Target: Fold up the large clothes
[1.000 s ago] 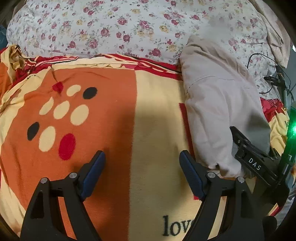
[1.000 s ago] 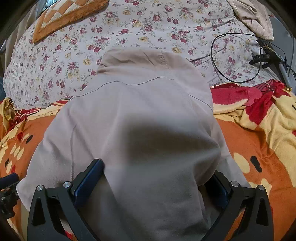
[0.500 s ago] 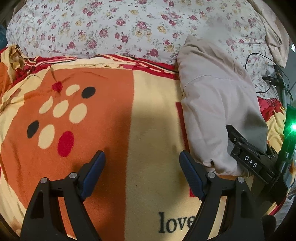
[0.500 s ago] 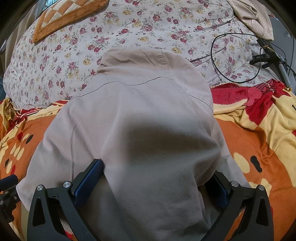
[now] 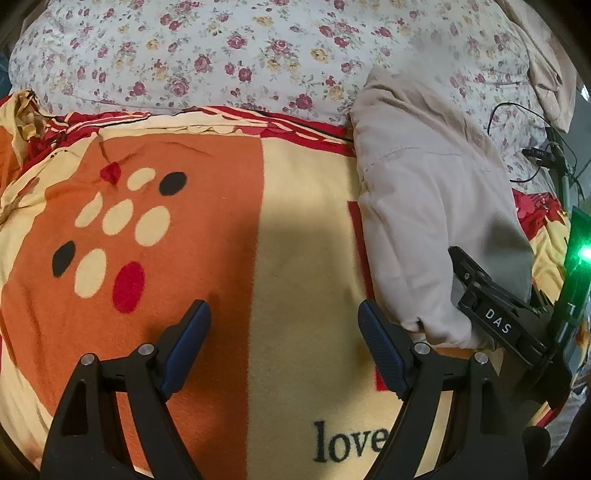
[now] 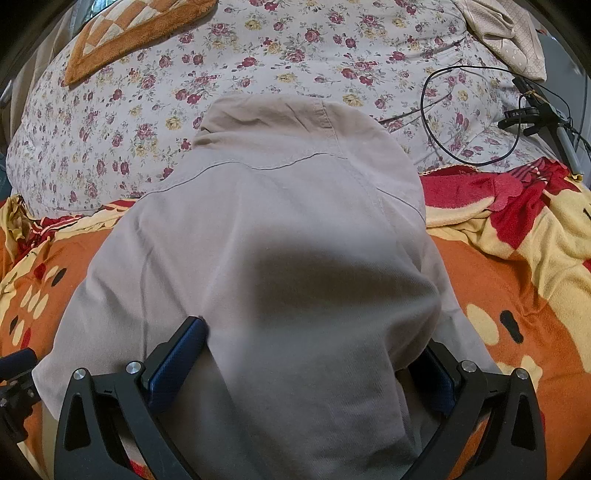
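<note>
A beige folded garment lies on the orange and yellow blanket, its far end reaching onto the floral sheet. My right gripper stands low over its near end. The jaws are wide apart, the cloth bulges up between them, and it drapes over the right finger. In the left wrist view the same garment lies at the right, with the right gripper's black frame at its near edge. My left gripper hangs open over bare blanket, just left of the garment, with nothing between its fingers.
A floral sheet covers the far part of the bed. On it lie a checked orange cushion at far left, a looped black cable, a black device and a crumpled pale cloth at far right.
</note>
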### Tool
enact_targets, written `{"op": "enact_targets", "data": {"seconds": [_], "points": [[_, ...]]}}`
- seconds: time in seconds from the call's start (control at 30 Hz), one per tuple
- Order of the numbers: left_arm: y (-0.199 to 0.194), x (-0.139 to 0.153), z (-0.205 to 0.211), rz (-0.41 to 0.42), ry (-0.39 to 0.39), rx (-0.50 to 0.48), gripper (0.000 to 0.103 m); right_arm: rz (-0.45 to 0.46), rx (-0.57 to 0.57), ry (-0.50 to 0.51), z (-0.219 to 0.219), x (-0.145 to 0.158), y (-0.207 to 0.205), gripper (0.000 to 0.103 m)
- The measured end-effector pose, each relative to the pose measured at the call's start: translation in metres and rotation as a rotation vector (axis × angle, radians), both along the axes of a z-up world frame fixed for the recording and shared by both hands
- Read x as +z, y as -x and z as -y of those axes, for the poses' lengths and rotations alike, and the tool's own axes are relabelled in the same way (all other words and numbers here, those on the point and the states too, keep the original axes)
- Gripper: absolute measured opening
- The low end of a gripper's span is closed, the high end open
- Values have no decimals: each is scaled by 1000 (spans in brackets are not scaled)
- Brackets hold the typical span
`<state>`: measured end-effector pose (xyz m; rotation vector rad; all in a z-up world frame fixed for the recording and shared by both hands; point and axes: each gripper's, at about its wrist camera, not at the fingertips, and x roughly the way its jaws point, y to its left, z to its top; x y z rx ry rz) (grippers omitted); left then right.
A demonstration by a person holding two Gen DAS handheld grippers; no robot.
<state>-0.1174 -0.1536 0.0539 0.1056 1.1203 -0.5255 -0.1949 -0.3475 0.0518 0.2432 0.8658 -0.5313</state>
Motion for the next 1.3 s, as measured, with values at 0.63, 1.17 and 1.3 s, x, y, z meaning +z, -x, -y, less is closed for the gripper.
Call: {"op": "enact_targets", "data": {"seconds": [0.63, 1.17, 1.3], "points": [[-2, 0, -1, -13, 7, 21, 82, 0, 0, 0, -1, 0, 0, 103], [1, 12, 0, 3, 43, -11, 82, 1, 1, 0, 1, 0, 0, 103], [-3, 18, -4, 18, 60, 1, 82, 1, 1, 0, 0, 0, 0, 103]]}}
